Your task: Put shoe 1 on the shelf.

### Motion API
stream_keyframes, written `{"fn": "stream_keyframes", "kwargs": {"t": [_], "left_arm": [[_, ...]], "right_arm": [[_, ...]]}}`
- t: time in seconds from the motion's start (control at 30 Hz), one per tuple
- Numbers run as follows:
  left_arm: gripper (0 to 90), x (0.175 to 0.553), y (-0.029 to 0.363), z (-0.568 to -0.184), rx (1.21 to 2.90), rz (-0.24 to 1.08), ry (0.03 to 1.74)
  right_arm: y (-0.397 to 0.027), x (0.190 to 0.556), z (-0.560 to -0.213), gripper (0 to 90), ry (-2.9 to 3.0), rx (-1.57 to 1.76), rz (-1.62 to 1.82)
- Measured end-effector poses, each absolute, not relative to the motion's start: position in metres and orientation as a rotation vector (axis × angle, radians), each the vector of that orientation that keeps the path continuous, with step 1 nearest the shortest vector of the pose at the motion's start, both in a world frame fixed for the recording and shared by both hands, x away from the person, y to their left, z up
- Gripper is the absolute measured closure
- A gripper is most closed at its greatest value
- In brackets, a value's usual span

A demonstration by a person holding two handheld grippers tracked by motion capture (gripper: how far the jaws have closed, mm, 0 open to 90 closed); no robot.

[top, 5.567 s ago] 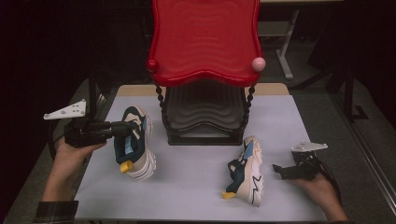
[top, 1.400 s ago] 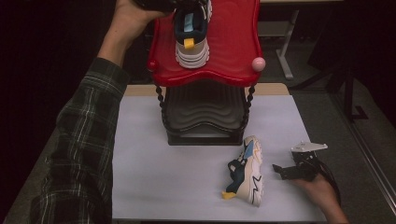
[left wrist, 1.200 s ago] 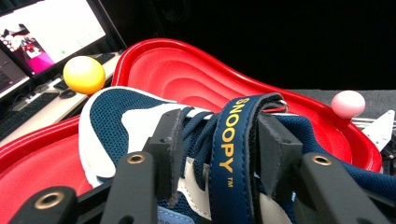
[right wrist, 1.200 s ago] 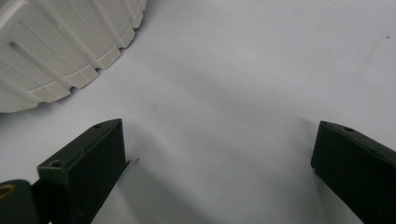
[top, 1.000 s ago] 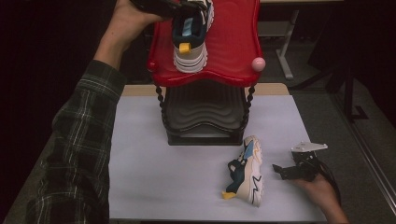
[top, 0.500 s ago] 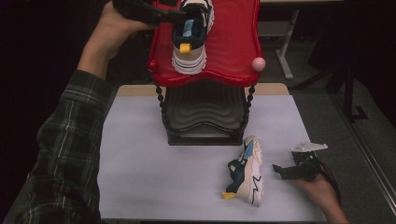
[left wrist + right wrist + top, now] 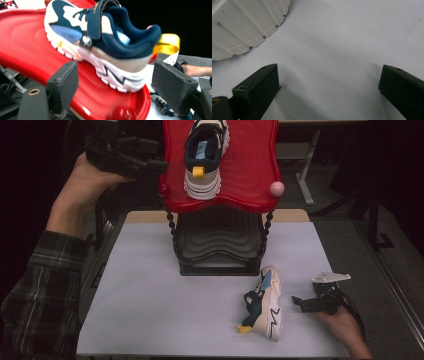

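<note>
Your left gripper (image 7: pixel 150 166), jaws just opened and empty, sits beside the shoe (image 7: pixel 205 155) on the red shelf (image 7: pixel 250 175). Your right gripper (image 7: pixel 298 302) is open near the second shoe (image 7: pixel 264 306) on the desk (image 7: pixel 150 295): light, soft-sided; pinch its padded heel collar.

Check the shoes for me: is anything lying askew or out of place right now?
Yes. The second shoe lies tipped on its side on the table mat, sole towards the right gripper. Its mate stands upright on the red rack top.
</note>
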State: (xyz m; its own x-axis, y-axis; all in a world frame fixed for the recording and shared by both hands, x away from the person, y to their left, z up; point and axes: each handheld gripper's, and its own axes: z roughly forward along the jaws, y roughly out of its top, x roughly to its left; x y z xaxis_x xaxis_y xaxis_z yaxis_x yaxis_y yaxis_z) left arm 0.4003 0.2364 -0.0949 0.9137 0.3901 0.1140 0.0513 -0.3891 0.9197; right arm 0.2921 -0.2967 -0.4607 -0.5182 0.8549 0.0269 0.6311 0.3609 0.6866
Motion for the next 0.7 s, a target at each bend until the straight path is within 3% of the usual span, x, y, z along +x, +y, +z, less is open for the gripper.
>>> {"fn": "stream_keyframes", "kwargs": {"t": [0.43,0.7], "left_arm": [[16.6,0.349,0.266,-0.141,1.949,0.428,0.444],[15.8,0.311,0.275,-0.192,1.922,0.447,0.541]], "right_arm": [[-0.296,0.292,-0.461,2.2,2.291,1.313,0.934],[-0.297,0.292,-0.461,2.2,2.291,1.309,0.933]]}}
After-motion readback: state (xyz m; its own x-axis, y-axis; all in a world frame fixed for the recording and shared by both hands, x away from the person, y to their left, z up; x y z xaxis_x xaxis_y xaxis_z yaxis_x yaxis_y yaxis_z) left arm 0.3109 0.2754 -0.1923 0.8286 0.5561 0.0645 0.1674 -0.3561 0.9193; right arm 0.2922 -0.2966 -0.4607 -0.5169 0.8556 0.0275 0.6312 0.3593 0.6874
